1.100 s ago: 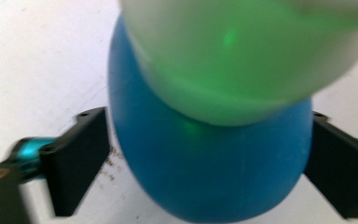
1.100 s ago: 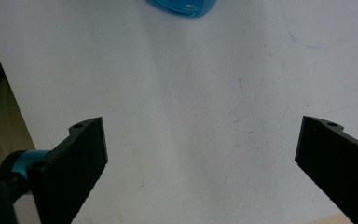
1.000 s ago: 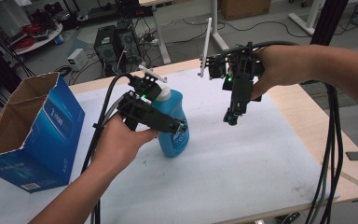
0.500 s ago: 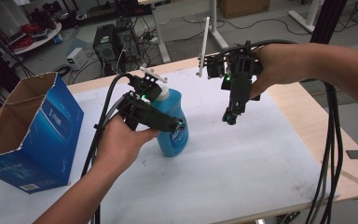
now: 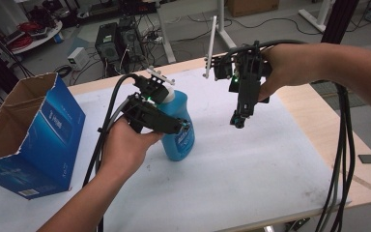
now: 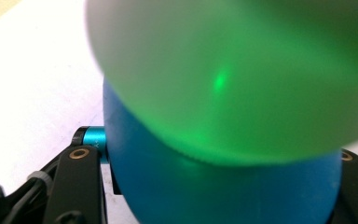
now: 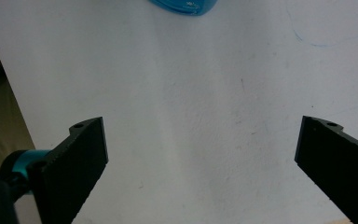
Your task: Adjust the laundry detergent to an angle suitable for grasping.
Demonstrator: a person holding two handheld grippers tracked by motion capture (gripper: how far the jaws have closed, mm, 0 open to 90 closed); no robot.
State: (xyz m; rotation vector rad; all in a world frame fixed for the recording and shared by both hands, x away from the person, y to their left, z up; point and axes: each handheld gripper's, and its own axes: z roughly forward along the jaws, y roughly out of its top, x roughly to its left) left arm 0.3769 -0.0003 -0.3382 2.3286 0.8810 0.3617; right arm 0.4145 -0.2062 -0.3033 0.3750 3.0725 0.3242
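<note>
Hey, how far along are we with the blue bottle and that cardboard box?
Done: the left hand-held gripper is shut on the blue bottle, which stands upright on the white mat. In hand: that grip; the right hand-held gripper hangs open above the mat, holding nothing. Left: probably moving the bottle to the open cardboard box, which sits apart at the mat's left edge.

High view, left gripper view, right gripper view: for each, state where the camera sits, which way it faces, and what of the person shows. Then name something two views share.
High view: above the person's side, looking forward and down on the table; both forearms, the left gripper and the right gripper show.
Left gripper view: rides the left gripper, looking along its jaws clamped on the blue bottle.
Right gripper view: rides the right gripper, facing down at the white mat; its jaws stand wide apart.
Shared: the blue bottle appears in all three.
</note>
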